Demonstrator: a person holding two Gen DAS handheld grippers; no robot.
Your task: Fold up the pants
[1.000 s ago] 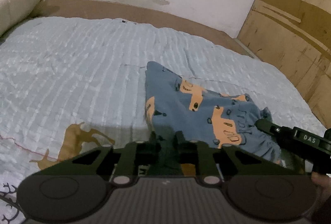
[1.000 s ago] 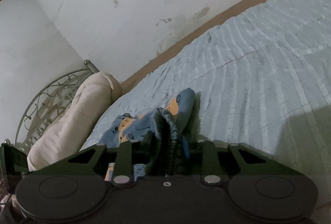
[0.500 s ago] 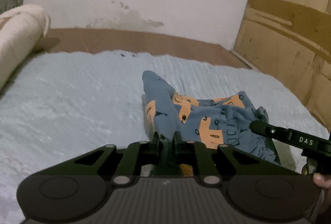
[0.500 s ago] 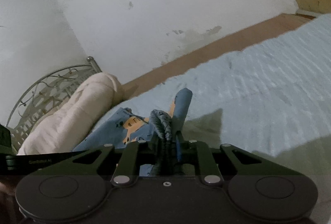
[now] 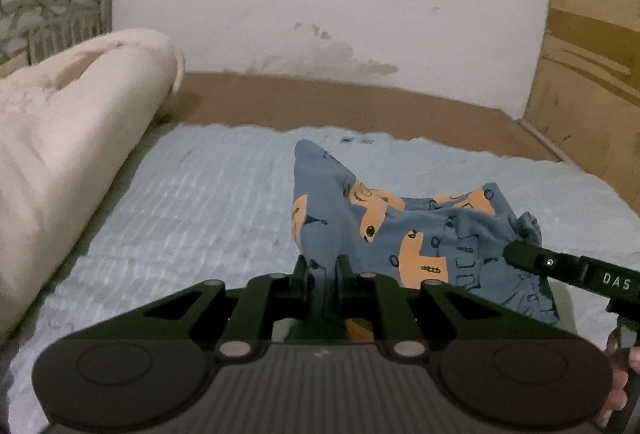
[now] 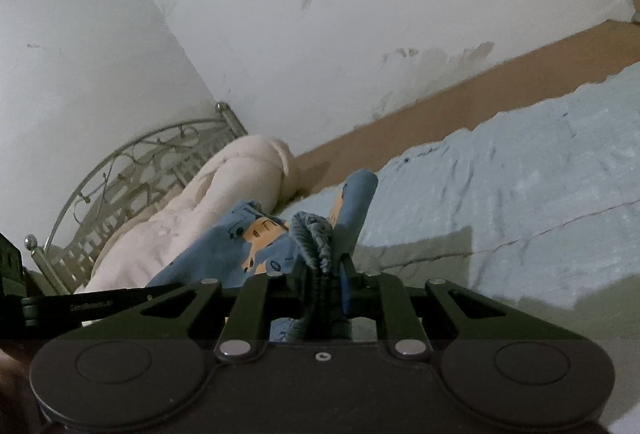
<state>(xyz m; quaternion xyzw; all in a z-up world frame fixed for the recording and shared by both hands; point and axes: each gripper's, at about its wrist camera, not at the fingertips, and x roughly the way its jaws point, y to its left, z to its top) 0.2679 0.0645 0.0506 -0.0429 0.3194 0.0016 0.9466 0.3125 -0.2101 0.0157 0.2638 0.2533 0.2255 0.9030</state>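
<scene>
The pants [image 5: 400, 226] are small, blue, with orange vehicle prints. They hang bunched between my two grippers above the pale blue bedspread [image 5: 208, 201]. My left gripper [image 5: 323, 266] is shut on a blue fold of the pants. My right gripper [image 6: 326, 270] is shut on the grey ribbed waistband [image 6: 314, 234] of the pants [image 6: 224, 254]. The right gripper also shows in the left wrist view [image 5: 568, 268] at the right, against the cloth. The left gripper shows as a dark bar at the left of the right wrist view [image 6: 92, 304].
A rolled cream blanket [image 5: 68, 137] lies along the left side of the bed, before a metal headboard [image 6: 132, 173]. A white stained wall [image 5: 320, 5] and brown bed edge [image 5: 340, 101] stand behind. Wooden panels [image 5: 592, 65] stand at the right.
Both grippers have lifted and tilted up with the pants; the views now show more wall and headboard. The pants hang higher off the bedspread. Both grips are unchanged.
</scene>
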